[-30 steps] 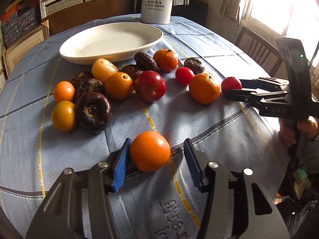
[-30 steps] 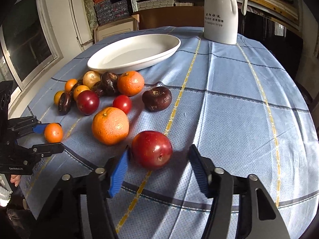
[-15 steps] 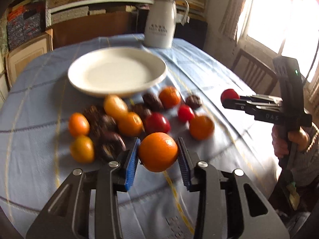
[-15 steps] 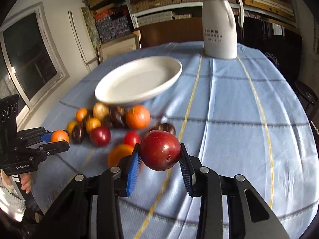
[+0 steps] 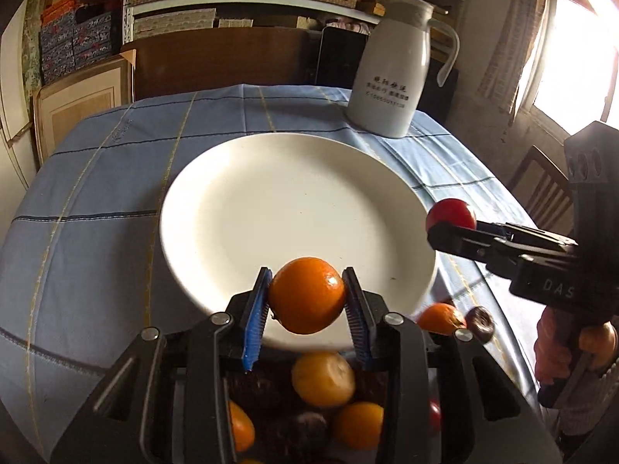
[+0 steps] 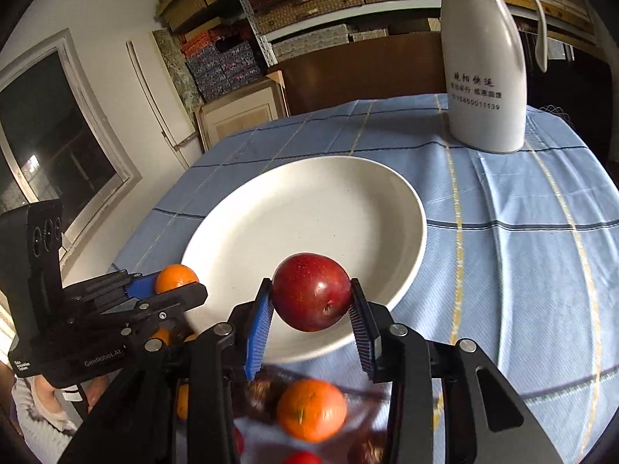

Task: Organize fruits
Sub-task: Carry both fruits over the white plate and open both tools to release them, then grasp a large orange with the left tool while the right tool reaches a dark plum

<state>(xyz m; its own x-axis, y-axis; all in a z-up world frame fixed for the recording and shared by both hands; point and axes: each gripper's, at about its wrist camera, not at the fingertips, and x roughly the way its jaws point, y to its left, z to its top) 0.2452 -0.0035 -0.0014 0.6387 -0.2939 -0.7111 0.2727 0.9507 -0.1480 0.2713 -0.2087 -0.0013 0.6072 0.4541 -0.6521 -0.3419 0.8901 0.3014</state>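
Left tool (image 5: 305,297) was clenched on a small orange (image 5: 306,294), blue pads pressed on both flanks, fruit carried clear of the table. Its jaws had closed onto the fruit within the last second and now held firm. Right tool (image 6: 311,301) was likewise clamped on a red apple (image 6: 311,297), its jaws having just drawn in on it; apple also airborne.

Key relation: the white plate (image 5: 216,178) lay directly ahead of and below both tools. In the left wrist view the orange hung over the plate's near rim; in the right wrist view the apple sat over the near rim as well. Both tools pointed downward toward the plate, left tool at the plate's left side, right tool at its right, neither clearly nearer. Judgement: a short advance toward the centre, then a lowering and release, would place each fruit.

Remaining fruit (image 5: 323,379), oranges and dark pieces, lay on the blue checked table (image 5: 96,178) under the tools, just short of the plate. White jug (image 5: 394,73) stood beyond the plate, well apart.

Risk, as judged: round fruit could roll on the shallow plate.
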